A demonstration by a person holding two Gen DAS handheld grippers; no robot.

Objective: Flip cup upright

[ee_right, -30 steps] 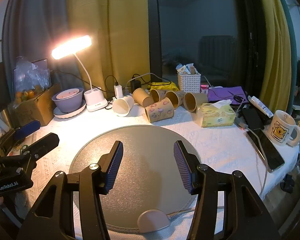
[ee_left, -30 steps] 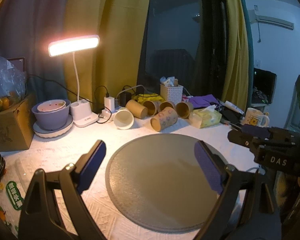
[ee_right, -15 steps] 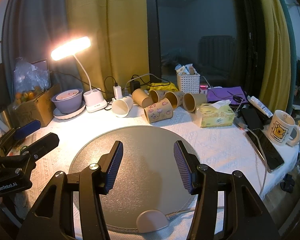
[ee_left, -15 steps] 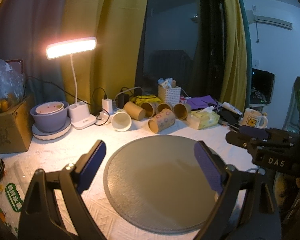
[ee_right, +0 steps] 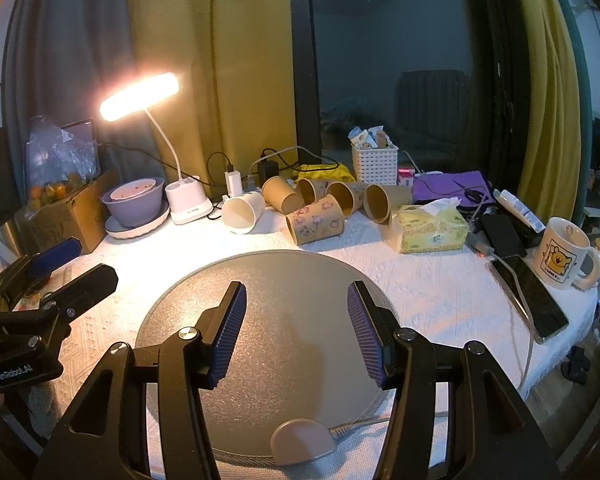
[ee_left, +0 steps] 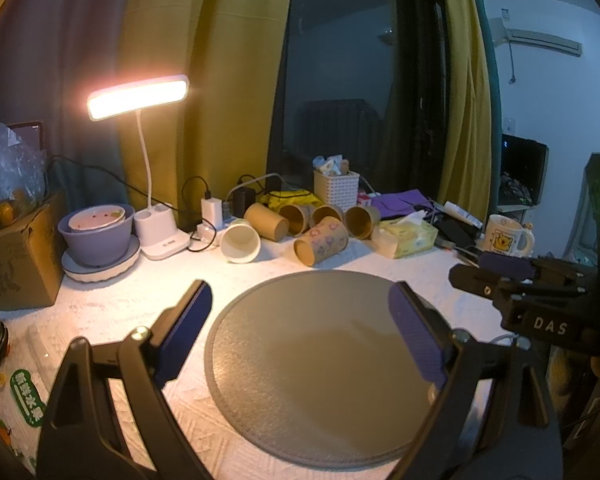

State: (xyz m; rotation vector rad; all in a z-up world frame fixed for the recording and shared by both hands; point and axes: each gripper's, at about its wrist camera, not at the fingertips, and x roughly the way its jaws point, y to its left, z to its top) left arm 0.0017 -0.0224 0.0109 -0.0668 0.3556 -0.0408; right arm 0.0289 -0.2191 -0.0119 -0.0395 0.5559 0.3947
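Several paper cups lie on their sides at the back of the table: a white cup [ee_left: 240,241] [ee_right: 242,213], a patterned brown cup [ee_left: 321,241] [ee_right: 315,225] and plain brown cups [ee_left: 266,221] [ee_right: 384,202] behind them. My left gripper [ee_left: 300,316] is open and empty above the near edge of a round grey mat [ee_left: 323,356]. My right gripper [ee_right: 296,320] is open and empty above the same mat [ee_right: 268,280]. Each gripper shows at the side of the other's view, the right one [ee_left: 511,280] and the left one [ee_right: 56,276].
A lit desk lamp [ee_right: 188,200], a purple bowl on a plate [ee_right: 134,204] and a cardboard box [ee_right: 66,216] stand at the back left. A tissue box [ee_right: 429,228], a phone [ee_right: 529,296] and a bear mug [ee_right: 563,252] are on the right. A white basket [ee_right: 373,164] stands behind the cups.
Both views have shifted very slightly; the grippers stay open and hover in about the same place. Nothing on the table has moved.
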